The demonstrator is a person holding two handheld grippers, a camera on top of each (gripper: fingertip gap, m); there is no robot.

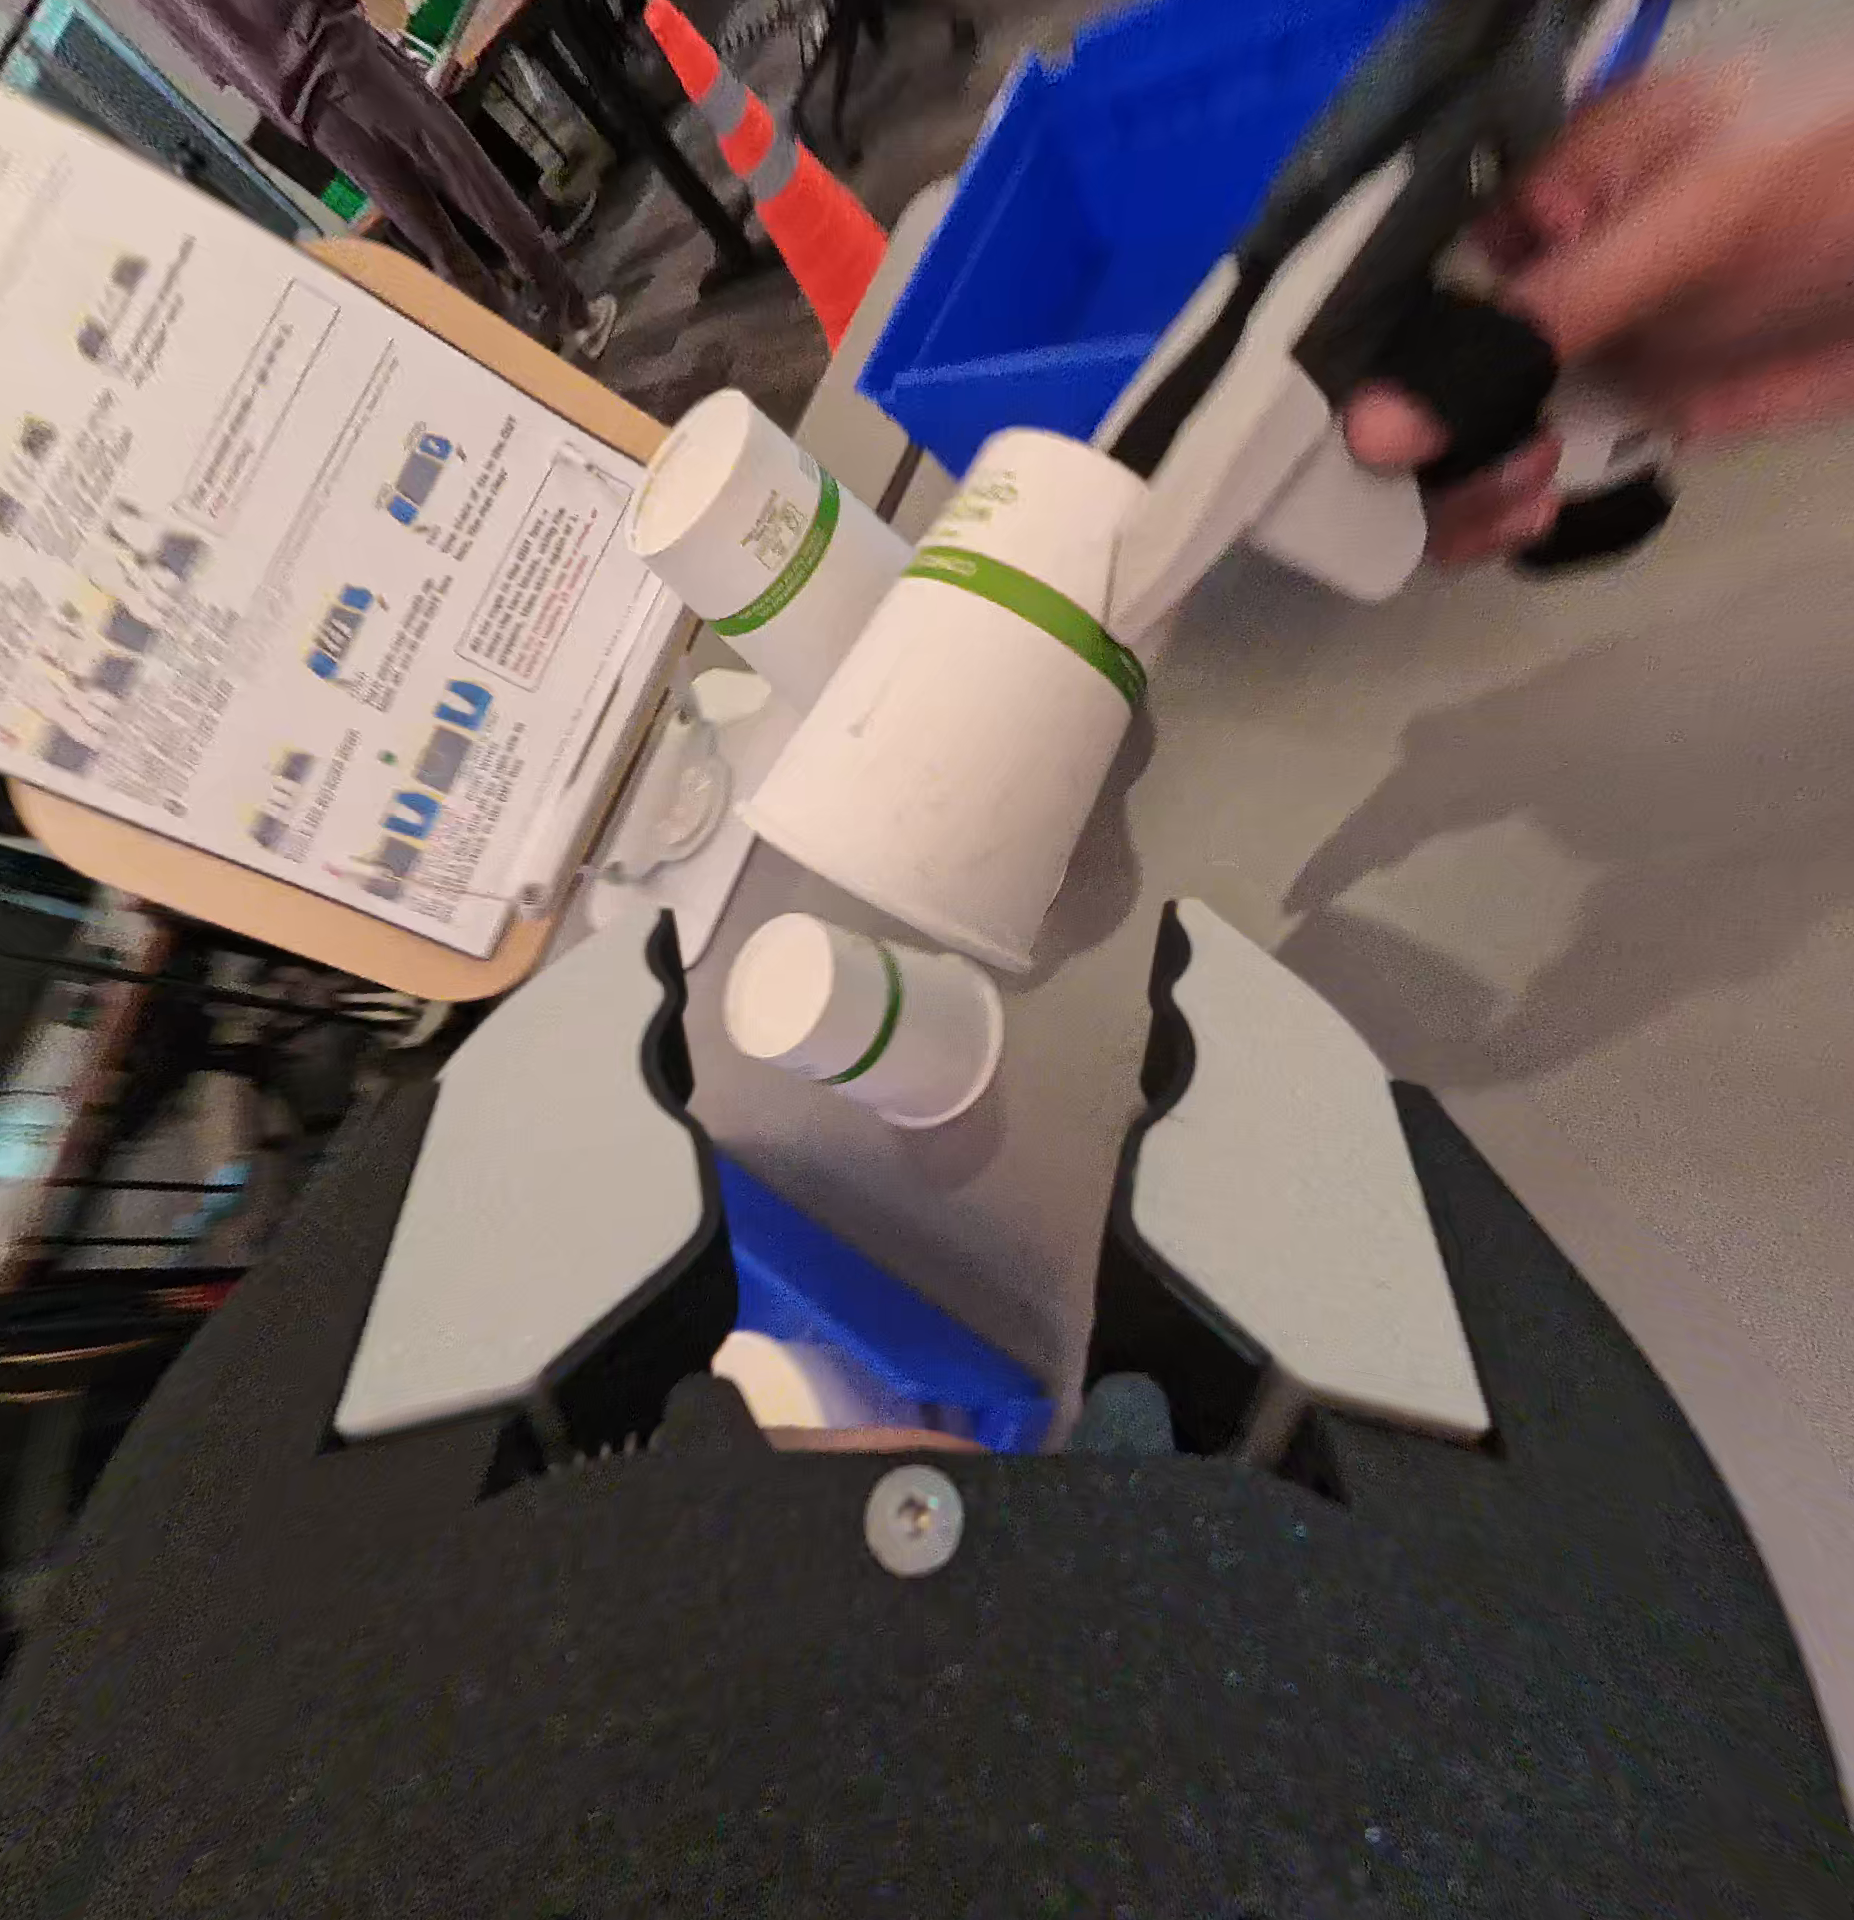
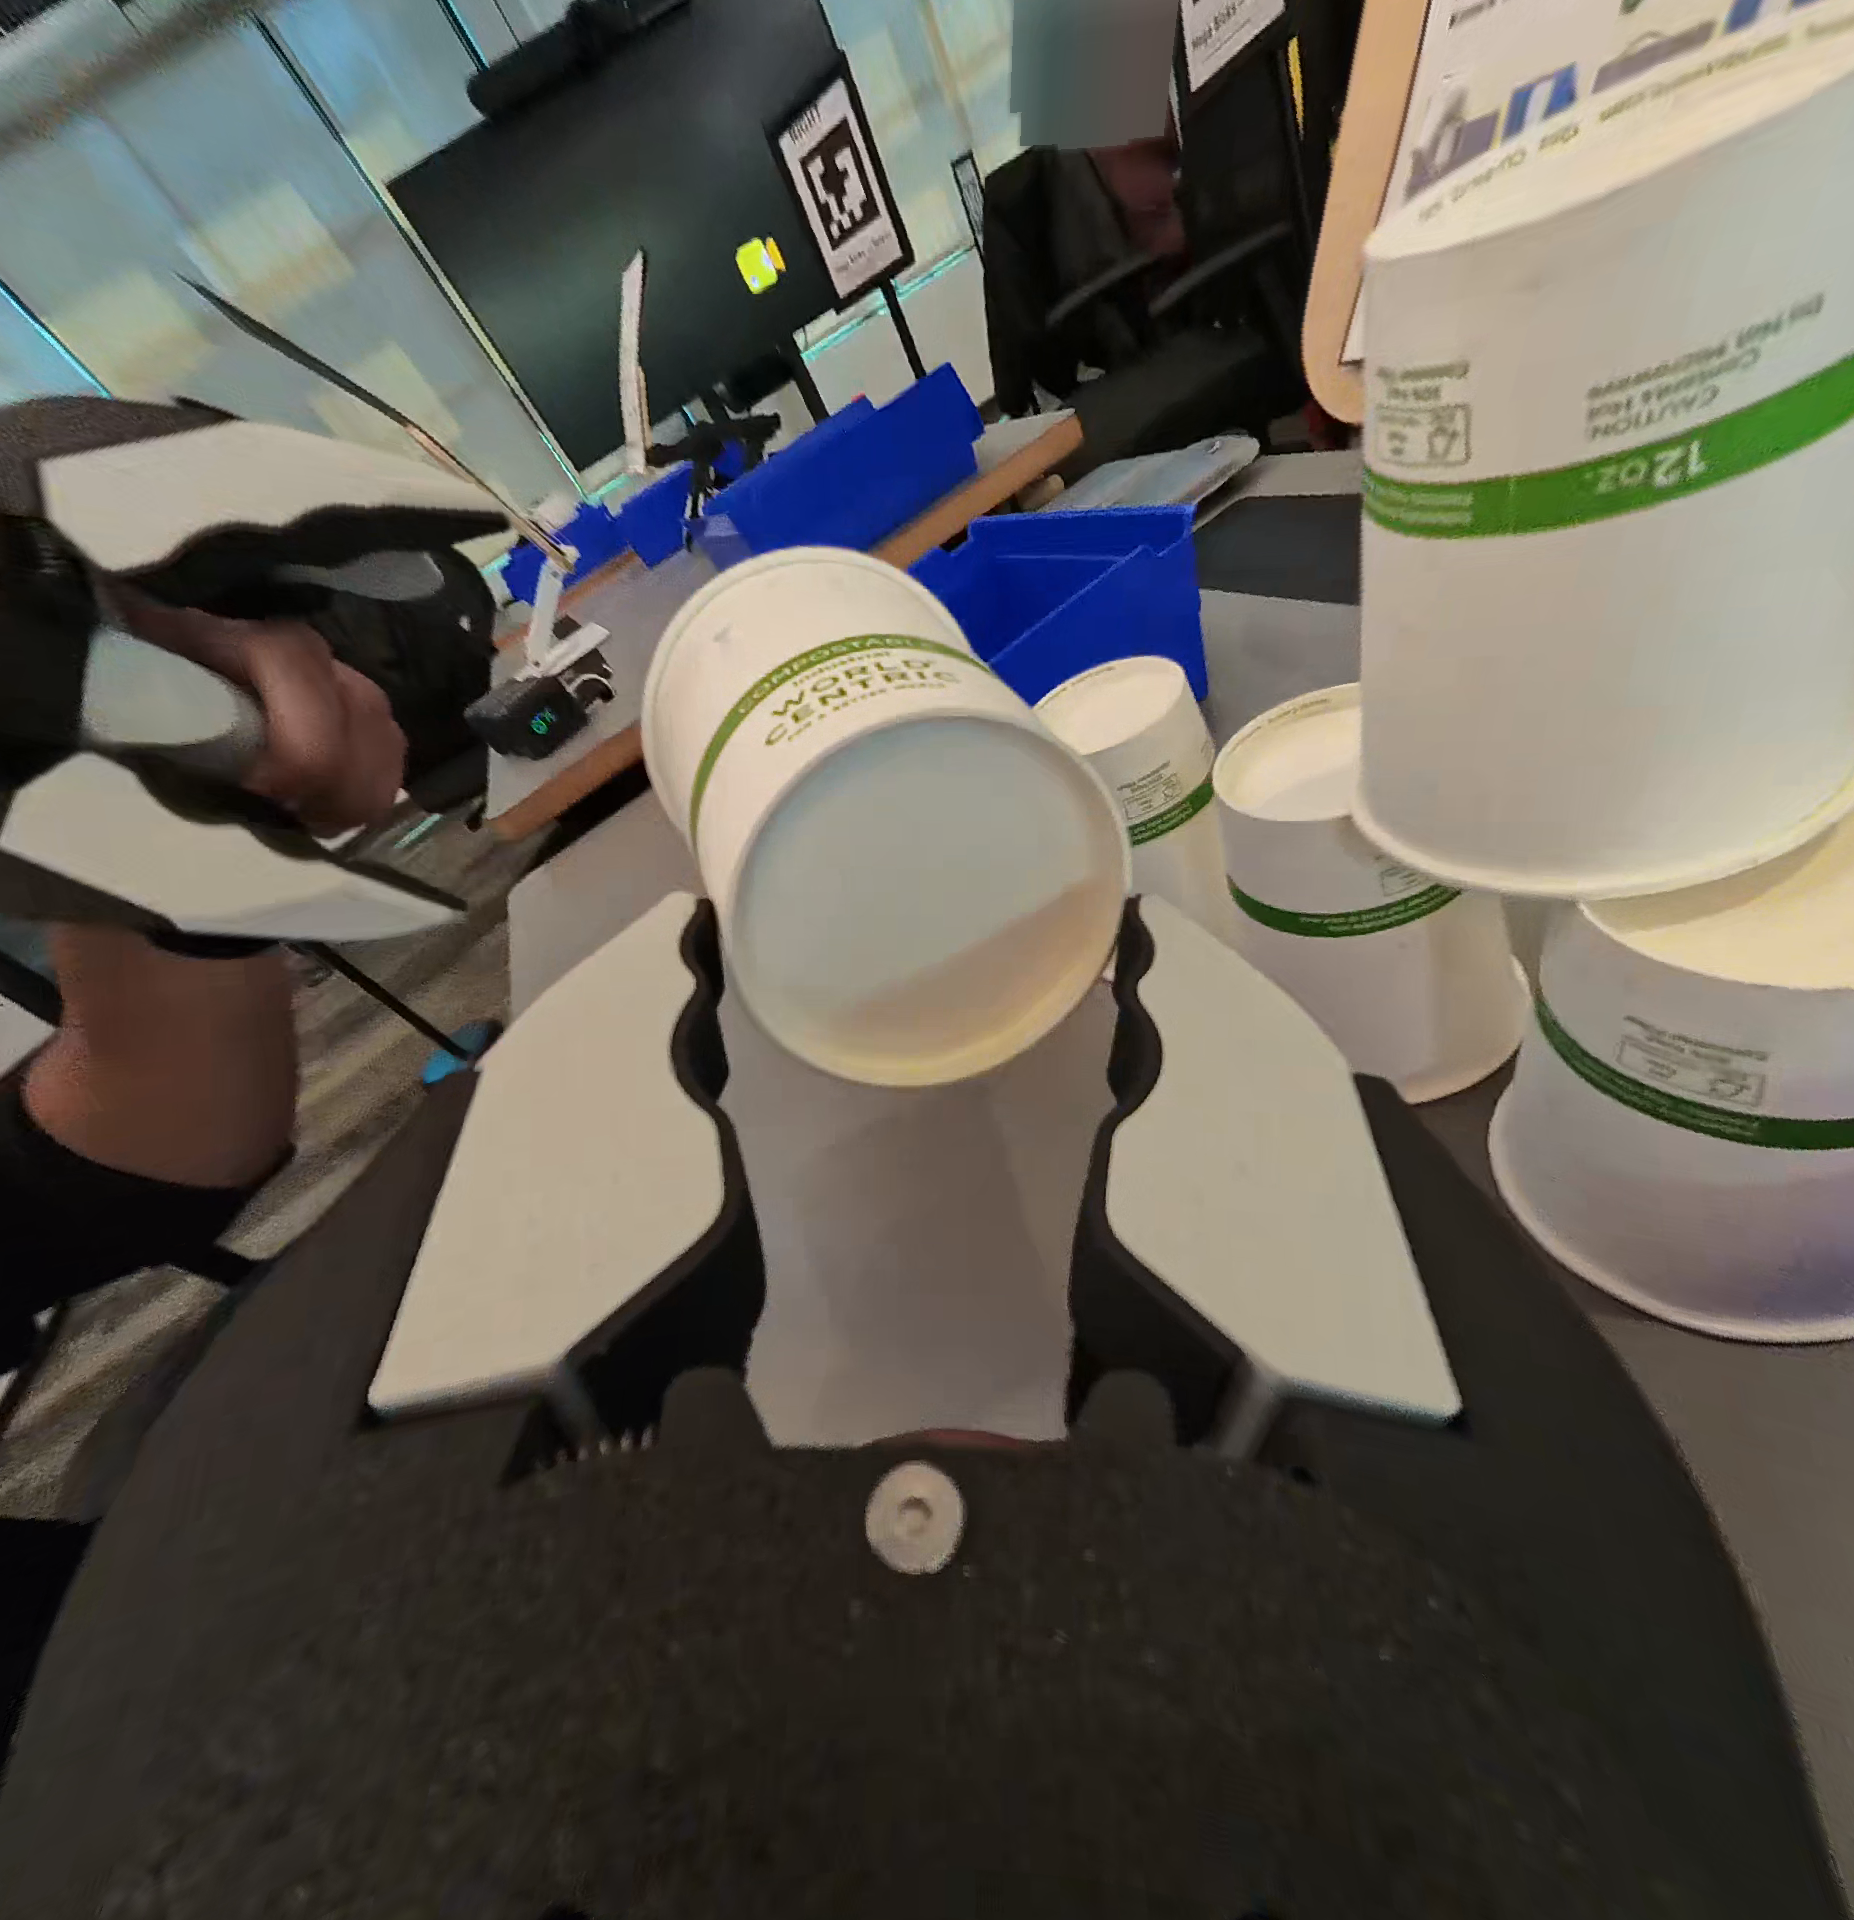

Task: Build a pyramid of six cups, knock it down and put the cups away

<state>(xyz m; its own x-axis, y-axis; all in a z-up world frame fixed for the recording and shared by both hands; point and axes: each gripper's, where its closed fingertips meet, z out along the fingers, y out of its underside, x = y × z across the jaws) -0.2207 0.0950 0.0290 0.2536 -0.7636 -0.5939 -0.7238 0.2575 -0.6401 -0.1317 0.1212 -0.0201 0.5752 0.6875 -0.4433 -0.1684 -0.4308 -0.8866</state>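
Right tongs (image 2: pixel 907 987): jaws apart, a tipped cup (image 2: pixel 881 821) sits between the fingertips, mouth toward the camera, base pointing far; rim looks close to both fingers, but contact can't be confirmed, so not calling it clamped. Right of it on the grey bench (image 2: pixel 1681 1455): two upside-down cups in the far row (image 2: pixel 1141 748) (image 2: pixel 1349 894), a near upside-down cup (image 2: pixel 1712 1143), and a tilted cup (image 2: pixel 1619 540) perched on the rims of the ones below, its lip hanging off to the left. All cups are white with a green band. Blue bins (image 2: pixel 1089 592) sit on the bench behind the cups; a wooden clipboard with a printed sheet (image 2: pixel 1349 208) stands at far right. Left tongs (image 2: pixel 310 717) show at the left edge of the right wrist view, held in a hand (image 2: pixel 310 727), turned sideways, with a gap between the fingers. Left wrist view is motion-blurred: left tongs (image 1: pixel 918 997) apart, nothing gripped; a small cup on its side (image 1: pixel 861 1018) lies on the bench beyond the fingertips, not touching them. Farther out, a big upside-down cup (image 1: pixel 954 748) tilts, with another cup (image 1: pixel 736 520) behind it to the left. A blue bin (image 1: pixel 1068 239) and an orange cone (image 1: pixel 788 177) are far; the person's other hand (image 1: pixel 1629 301) shows at upper right, blurred.
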